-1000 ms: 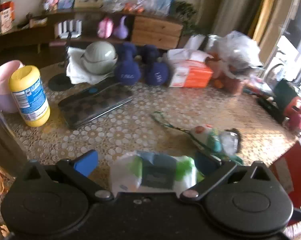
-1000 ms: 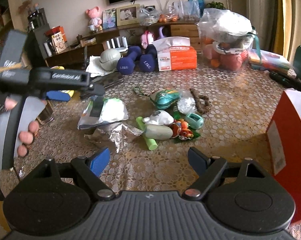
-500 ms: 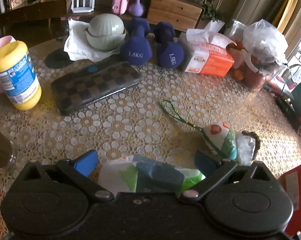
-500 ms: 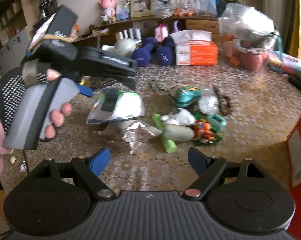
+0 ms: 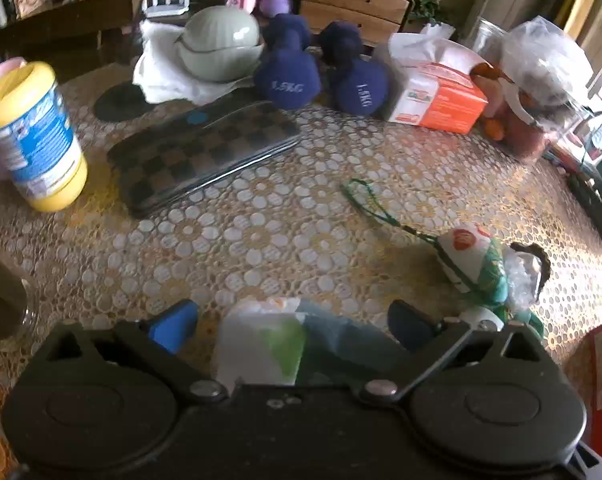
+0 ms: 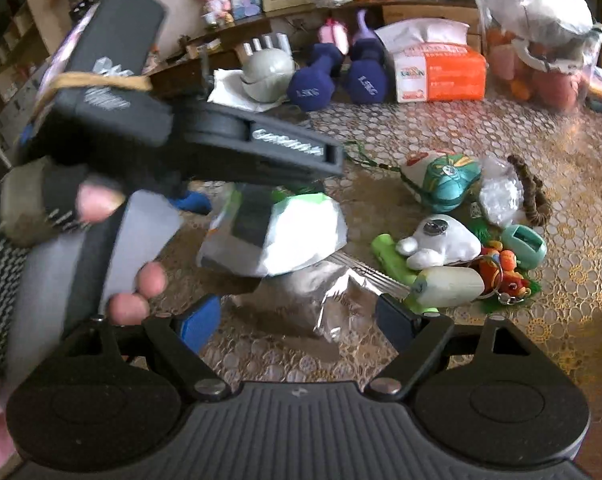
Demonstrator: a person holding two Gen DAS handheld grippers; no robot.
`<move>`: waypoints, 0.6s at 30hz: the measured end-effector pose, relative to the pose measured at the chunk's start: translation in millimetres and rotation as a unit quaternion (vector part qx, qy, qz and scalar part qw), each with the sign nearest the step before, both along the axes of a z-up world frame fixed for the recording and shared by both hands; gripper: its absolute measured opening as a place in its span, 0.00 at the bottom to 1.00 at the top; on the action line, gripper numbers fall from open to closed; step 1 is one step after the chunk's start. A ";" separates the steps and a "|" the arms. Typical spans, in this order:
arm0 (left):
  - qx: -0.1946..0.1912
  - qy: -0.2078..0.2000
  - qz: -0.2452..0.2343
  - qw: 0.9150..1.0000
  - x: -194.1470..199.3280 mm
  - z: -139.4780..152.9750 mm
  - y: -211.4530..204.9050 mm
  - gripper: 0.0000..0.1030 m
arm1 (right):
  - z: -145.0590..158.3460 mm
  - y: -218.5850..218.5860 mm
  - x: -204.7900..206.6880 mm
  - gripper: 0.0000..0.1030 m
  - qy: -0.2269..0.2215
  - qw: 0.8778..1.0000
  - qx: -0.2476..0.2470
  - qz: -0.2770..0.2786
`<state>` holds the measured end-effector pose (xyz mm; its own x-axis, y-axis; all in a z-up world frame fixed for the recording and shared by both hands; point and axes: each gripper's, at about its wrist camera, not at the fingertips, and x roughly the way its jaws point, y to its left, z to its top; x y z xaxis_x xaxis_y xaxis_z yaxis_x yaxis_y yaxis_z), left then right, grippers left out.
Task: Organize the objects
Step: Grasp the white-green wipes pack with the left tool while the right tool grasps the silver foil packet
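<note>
While the left gripper hangs over the worktop, its jaws sit either side of a white-and-green wipes pack, but whether the pads actually pinch it I cannot tell; from the right wrist view that pack sits at about 10 o'clock from the clutter pile, just beside a crumpled foil wrapper; the right gripper has its jaws wide with nothing between them, low over the foil; a gloved hand wraps the left handle; the green pouch lies at 1 o'clock; two blue dumbbells and an orange tissue box sit up at 12; the yellow-lidded tub is at 10 in the left view.
</note>
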<state>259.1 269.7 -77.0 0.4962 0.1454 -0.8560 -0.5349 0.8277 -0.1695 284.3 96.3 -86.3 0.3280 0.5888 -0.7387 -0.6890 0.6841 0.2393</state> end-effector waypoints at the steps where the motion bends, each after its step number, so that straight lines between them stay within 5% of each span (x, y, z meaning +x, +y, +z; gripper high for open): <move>1: -0.002 0.002 0.005 1.000 -1.5 -1.5 2.8 0.95 | -1.1 1.1 1.3 0.83 0.003 1.000 0.002 -0.002; 5: -0.035 0.001 0.015 0.999 -7.4 -9.3 13.5 0.87 | -5.6 5.6 6.0 0.83 0.005 1.000 -0.004 -0.010; 14: -0.047 -0.018 0.021 0.999 -18.7 -10.8 16.0 0.78 | -16.9 15.5 12.0 0.83 0.015 1.000 -0.008 -0.015; 18: -0.055 -0.029 0.022 0.998 -24.4 -9.9 18.1 0.64 | -18.5 15.8 10.5 0.83 0.012 1.000 -0.008 -0.009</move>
